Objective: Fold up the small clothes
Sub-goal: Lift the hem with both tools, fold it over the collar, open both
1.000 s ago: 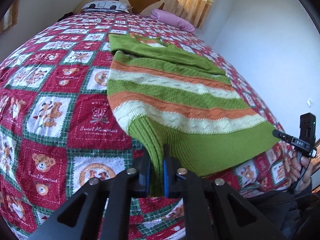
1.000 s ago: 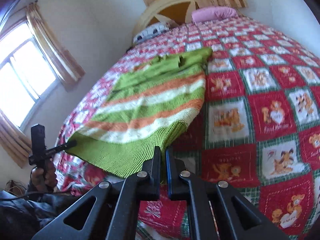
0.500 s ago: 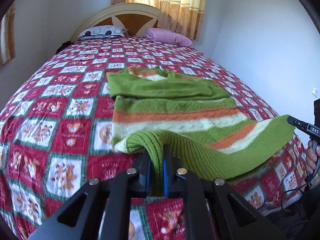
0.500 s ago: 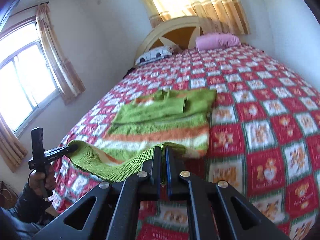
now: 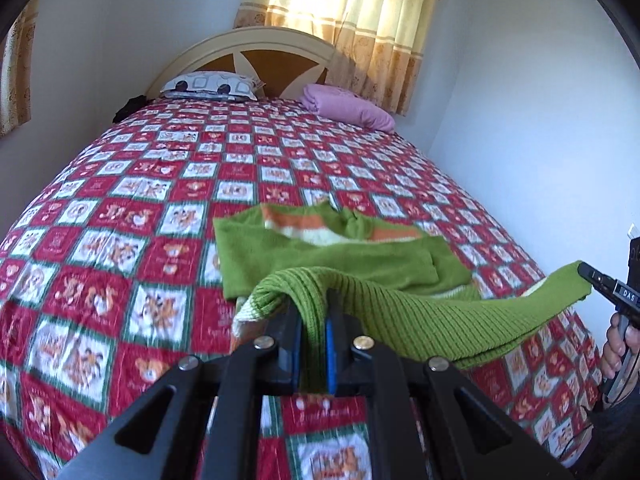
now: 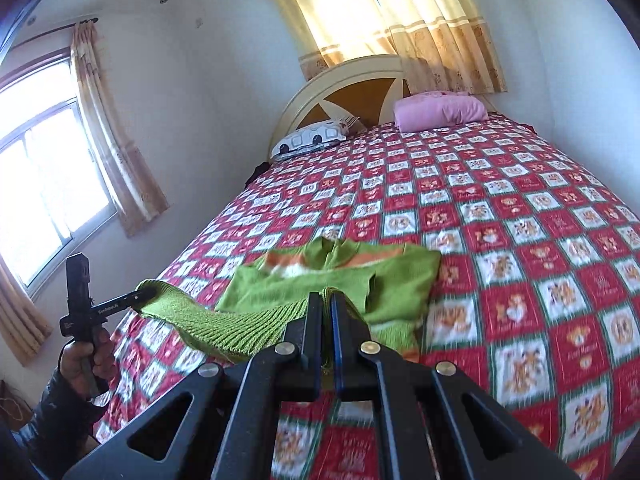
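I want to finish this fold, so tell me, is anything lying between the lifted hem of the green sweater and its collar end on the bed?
Nothing visible. Both the left gripper and right gripper hold the sweater's ribbed hem above the folded green sleeves; only those sleeves and the collar lie ahead.

The bed [image 5: 120, 208] has a red patchwork teddy-bear quilt [image 6: 520, 240]. On it lie a green striped sweater [image 5: 320, 256], a pink pillow [image 6: 440, 110] and a patterned white pillow [image 5: 210, 85] near the headboard [image 5: 256, 50].
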The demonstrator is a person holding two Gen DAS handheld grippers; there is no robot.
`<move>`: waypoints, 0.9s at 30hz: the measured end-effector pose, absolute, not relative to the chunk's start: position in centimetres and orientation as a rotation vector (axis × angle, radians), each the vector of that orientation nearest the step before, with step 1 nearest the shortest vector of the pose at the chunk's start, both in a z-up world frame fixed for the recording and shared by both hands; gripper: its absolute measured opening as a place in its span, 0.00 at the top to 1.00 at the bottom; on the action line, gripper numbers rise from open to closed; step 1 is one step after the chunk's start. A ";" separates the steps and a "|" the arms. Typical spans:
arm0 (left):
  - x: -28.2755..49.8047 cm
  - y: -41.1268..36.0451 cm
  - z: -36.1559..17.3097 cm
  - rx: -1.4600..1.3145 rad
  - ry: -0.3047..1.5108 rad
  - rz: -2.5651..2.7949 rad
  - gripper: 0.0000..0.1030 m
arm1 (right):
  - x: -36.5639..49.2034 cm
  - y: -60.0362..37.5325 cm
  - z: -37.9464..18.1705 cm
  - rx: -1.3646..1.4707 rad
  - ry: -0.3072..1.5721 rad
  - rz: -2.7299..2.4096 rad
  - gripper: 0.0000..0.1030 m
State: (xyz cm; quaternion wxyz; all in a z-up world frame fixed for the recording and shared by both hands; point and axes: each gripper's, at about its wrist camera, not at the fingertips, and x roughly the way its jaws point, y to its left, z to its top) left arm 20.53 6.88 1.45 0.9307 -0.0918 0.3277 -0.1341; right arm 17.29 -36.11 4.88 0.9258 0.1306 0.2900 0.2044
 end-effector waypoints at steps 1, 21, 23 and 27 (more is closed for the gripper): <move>21.3 7.0 1.7 -0.198 0.668 -0.275 0.90 | 18.3 -36.0 5.0 0.266 0.598 0.415 0.97; 40.8 5.5 -7.9 -0.092 0.910 -0.113 0.85 | 41.8 -34.1 -7.9 0.211 0.906 0.200 0.90; 41.5 5.3 -9.5 -0.093 0.944 -0.093 0.81 | 41.7 -34.2 -8.7 0.165 0.904 0.155 0.38; 38.5 5.9 -8.7 -0.075 0.864 -0.068 0.41 | 39.0 -34.4 -8.6 0.087 0.877 0.171 0.32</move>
